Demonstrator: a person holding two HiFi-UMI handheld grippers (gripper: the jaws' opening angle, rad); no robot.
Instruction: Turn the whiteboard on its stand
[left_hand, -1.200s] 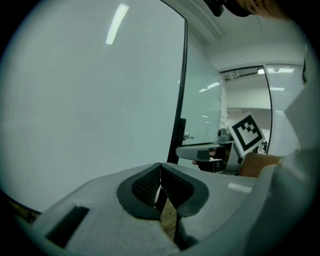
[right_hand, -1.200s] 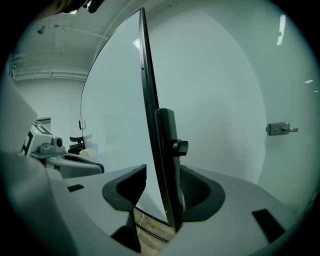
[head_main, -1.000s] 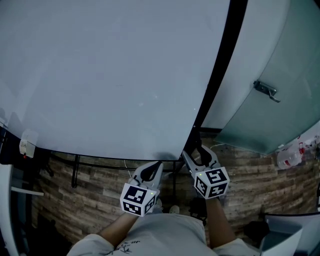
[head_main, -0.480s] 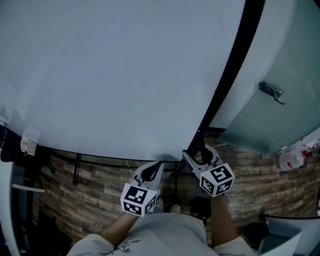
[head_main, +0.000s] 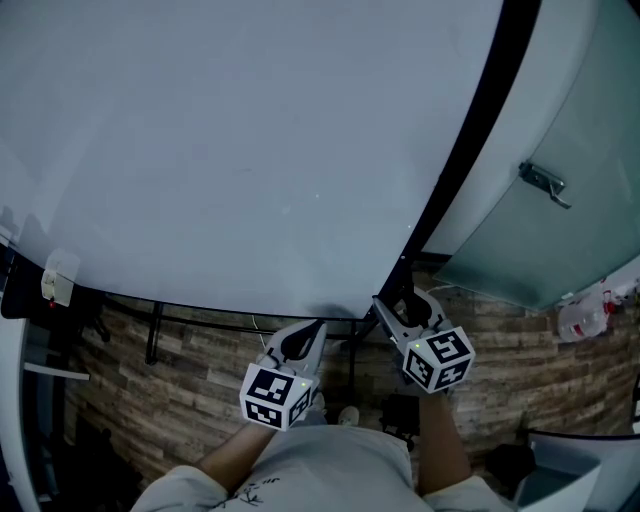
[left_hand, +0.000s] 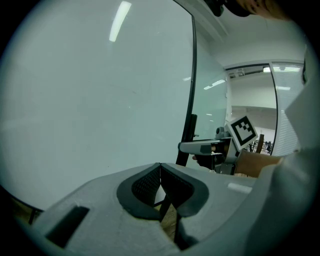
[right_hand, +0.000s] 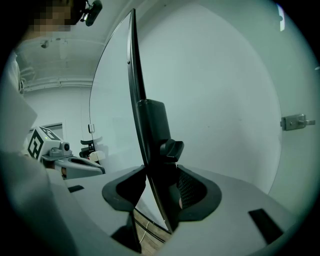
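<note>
The large whiteboard (head_main: 250, 150) fills most of the head view, with its black right frame edge (head_main: 470, 130) running down to the lower corner. My right gripper (head_main: 396, 302) sits at that corner. In the right gripper view its jaws (right_hand: 157, 172) are closing on the black frame edge (right_hand: 137, 90) and the stand post with a knob (right_hand: 172, 148), and both pads touch it. My left gripper (head_main: 314, 332) hangs just under the board's bottom edge, shut, with nothing between its fingertips (left_hand: 160, 166). The board face (left_hand: 90, 100) stands in front of it.
A frosted glass door with a metal handle (head_main: 545, 183) stands to the right of the board. The stand's lower bar (head_main: 200, 325) runs over the wood-pattern floor (head_main: 180, 400). A plastic bottle (head_main: 580, 318) lies at the far right. A small holder (head_main: 55, 280) hangs at the board's left.
The board's right edge has swung to the right in the head view. My right gripper has moved right and a little down with it. The left gripper has stayed put.
</note>
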